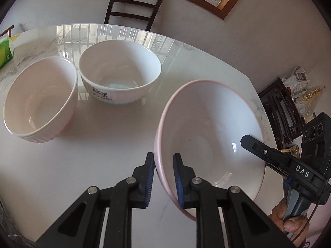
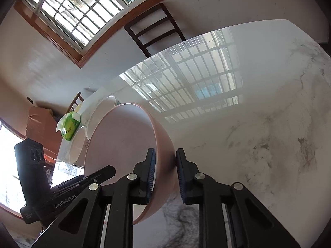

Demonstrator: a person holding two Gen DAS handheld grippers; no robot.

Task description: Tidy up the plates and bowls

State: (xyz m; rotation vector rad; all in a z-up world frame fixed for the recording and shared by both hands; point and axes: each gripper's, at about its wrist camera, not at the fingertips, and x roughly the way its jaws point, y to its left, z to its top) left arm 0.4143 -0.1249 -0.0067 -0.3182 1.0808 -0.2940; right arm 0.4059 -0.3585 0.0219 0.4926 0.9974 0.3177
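A wide pink-rimmed bowl [image 1: 209, 136] is tilted above the white marble table [image 1: 103, 144]. My left gripper [image 1: 163, 177] straddles its near-left rim, one finger inside and one outside, shut on it. My right gripper [image 2: 165, 175] straddles the opposite rim of the same bowl [image 2: 122, 144] and is shut on it; it also shows in the left wrist view [image 1: 269, 153]. A ribbed pinkish bowl [image 1: 41, 103] stands at the left. A white bowl with "Dog" lettering [image 1: 120, 72] stands behind it.
A green tissue pack [image 1: 6, 51] lies at the table's far left edge. A dark wooden chair [image 1: 132, 6] stands behind the table. A dark rack with newspaper and bags [image 1: 289, 103] stands off the table's right side.
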